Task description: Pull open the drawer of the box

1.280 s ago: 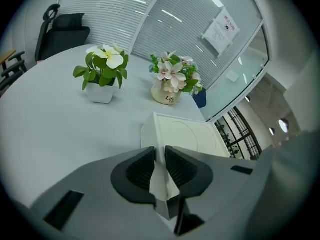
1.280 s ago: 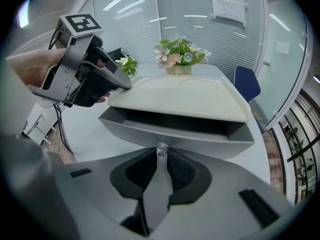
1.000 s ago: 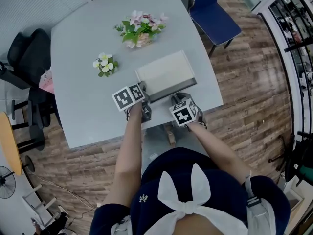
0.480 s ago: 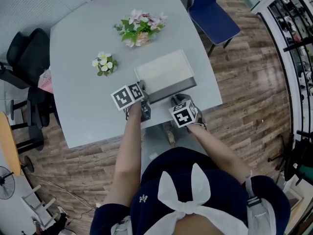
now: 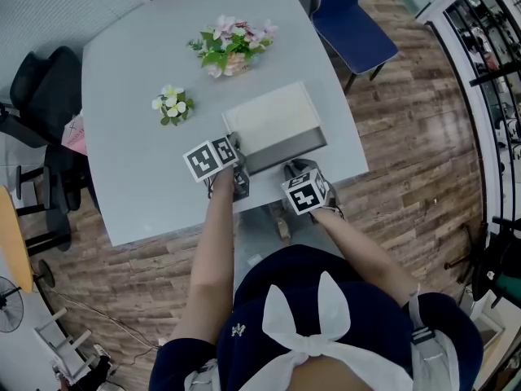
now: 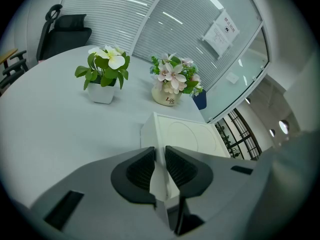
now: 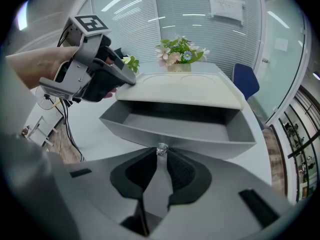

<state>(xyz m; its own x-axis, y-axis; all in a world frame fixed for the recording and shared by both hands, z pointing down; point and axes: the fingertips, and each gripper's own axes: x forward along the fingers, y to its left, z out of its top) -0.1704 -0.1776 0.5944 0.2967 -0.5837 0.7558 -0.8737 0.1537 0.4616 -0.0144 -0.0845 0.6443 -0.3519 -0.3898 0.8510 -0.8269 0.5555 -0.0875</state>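
Looks like an office meeting room: big pale table point(image 5: 122, 80) with a black office chair point(image 5: 37, 84) and a blue chair point(image 5: 354, 23) beside it, glass partition walls with slatted blinds point(image 6: 150, 24), a printed notice point(image 6: 221, 31) on the glass, wood-plank floor point(image 5: 407, 129), potted flowers point(image 5: 234, 46) on the table.

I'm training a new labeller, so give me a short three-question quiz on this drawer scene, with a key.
1. True or false: the drawer is pulled out of the box.
2. What is the right gripper shut on? A) nothing B) the knob C) a pen
3. Fill in: the left gripper has its jaws shut on the ____'s edge.
Key: 1 true; 2 B; 3 box.
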